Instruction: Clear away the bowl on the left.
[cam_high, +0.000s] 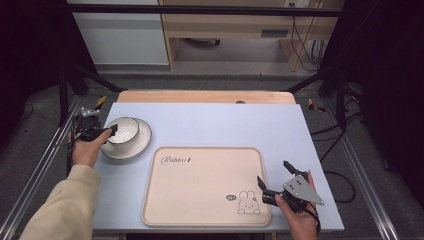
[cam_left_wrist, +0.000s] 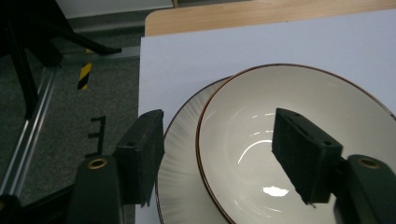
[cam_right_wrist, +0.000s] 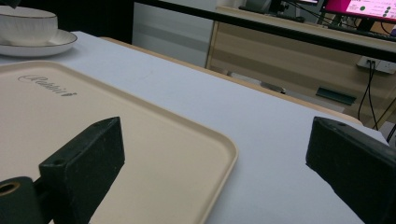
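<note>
Bowl (cam_high: 123, 130) on saucer (cam_high: 141, 145), unlifted; left gripper (cam_left_wrist: 219, 154) open astride rim; right gripper (cam_high: 275, 180) open, empty; tray (cam_high: 200, 210) bare.

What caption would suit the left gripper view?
Open left gripper straddling the rim of a white bowl on its plate.

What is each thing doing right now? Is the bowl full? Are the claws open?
Bowl: empty, upright, sitting on the plate.
Plate: flat on the table, beside the tray.
Tray: empty, flat on the table.
Left claw: open, one jaw inside the bowl, one outside its rim.
Right claw: open, holding nothing, at the tray's right edge.
</note>
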